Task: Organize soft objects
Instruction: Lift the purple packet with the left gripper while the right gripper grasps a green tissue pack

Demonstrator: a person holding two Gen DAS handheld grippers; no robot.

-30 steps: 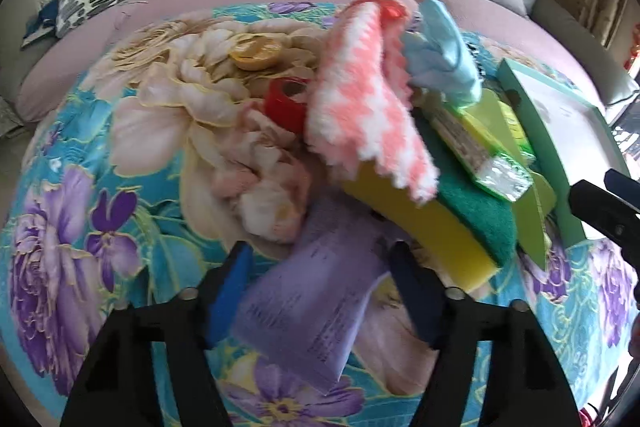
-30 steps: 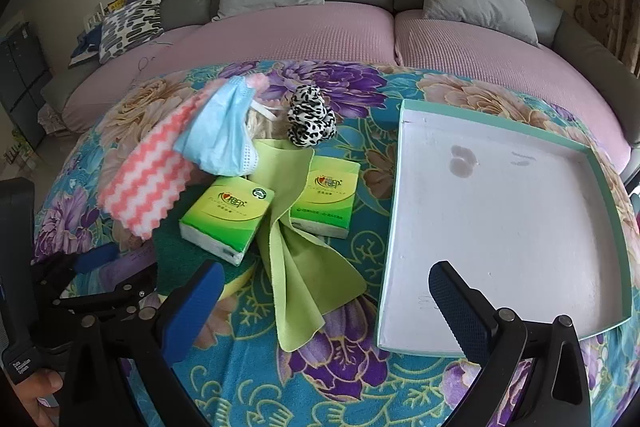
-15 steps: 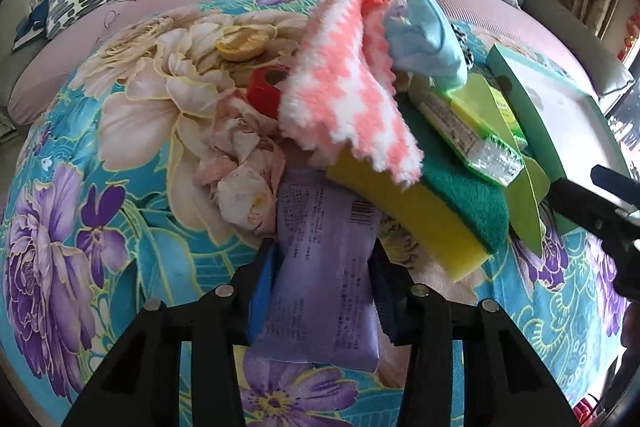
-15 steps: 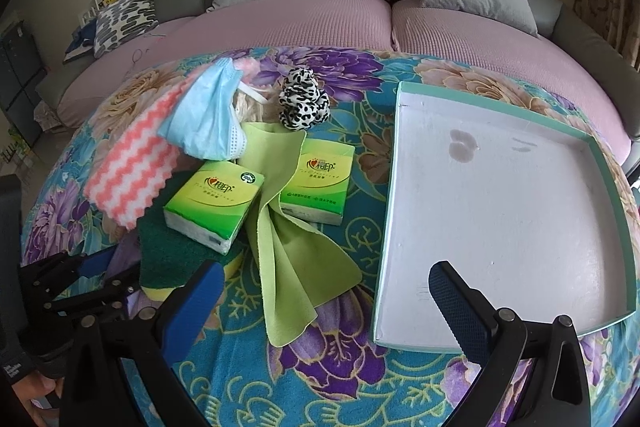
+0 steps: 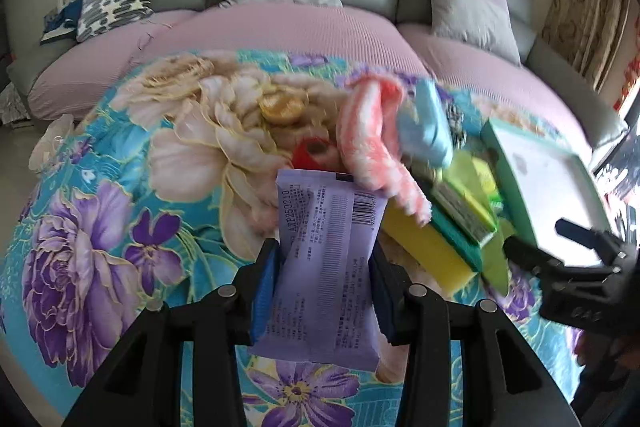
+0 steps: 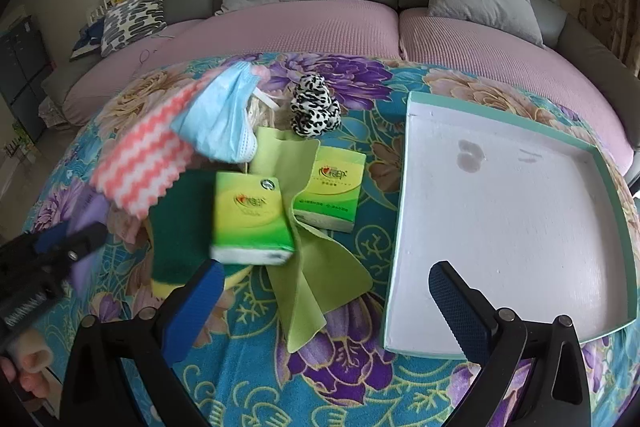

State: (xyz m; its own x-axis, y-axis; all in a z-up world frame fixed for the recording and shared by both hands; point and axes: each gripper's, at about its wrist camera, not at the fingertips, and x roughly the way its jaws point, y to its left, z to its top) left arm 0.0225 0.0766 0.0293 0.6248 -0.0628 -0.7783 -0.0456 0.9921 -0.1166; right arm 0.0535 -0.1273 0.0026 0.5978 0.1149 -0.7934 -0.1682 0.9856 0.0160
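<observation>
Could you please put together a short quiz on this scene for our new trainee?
1. True or false: the left gripper is shut on the purple packet.
2. What lies inside the white tray? A) a tissue pack B) nothing C) the face mask
3. Fill in: the nearer green tissue pack rests partly on the ____ sponge.

Key: 1. True. 2. B; only faint stains show on its floor. 3. Green-topped yellow. The right gripper is open and holds nothing.
</observation>
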